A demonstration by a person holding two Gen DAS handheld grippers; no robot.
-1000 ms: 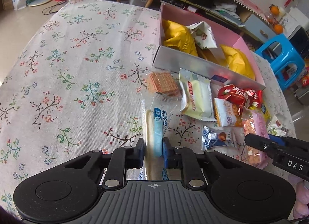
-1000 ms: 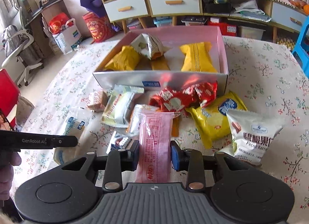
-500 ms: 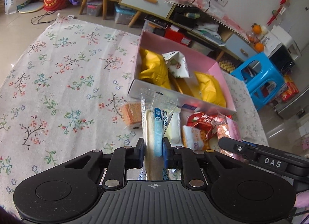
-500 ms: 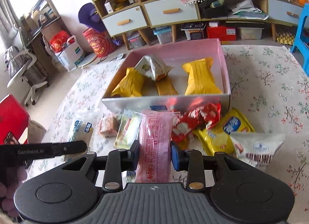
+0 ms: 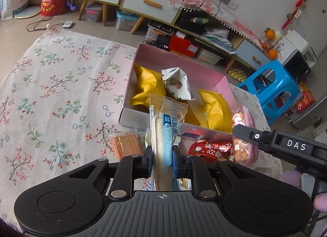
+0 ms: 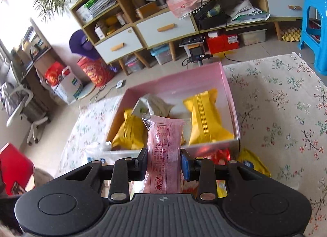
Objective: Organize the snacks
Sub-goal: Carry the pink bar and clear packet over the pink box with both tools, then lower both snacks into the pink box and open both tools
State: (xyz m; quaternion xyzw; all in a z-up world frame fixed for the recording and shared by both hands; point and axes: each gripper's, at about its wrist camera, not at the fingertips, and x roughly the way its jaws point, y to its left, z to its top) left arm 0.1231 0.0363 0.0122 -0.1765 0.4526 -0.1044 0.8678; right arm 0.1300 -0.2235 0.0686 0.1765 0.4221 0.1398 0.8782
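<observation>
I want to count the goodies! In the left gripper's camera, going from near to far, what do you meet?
Left gripper → clear bread-stick packet with a blue stripe it pinches → silver front wall of the pink cardboard box → white crumpled snack bag inside → pink back wall.

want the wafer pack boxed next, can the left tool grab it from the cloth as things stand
Probably not yet. The left tool is shut on the clear blue-striped packet, so it has no free grip. The wafer pack itself lies uncovered on the tablecloth, just left of the tool.
</observation>
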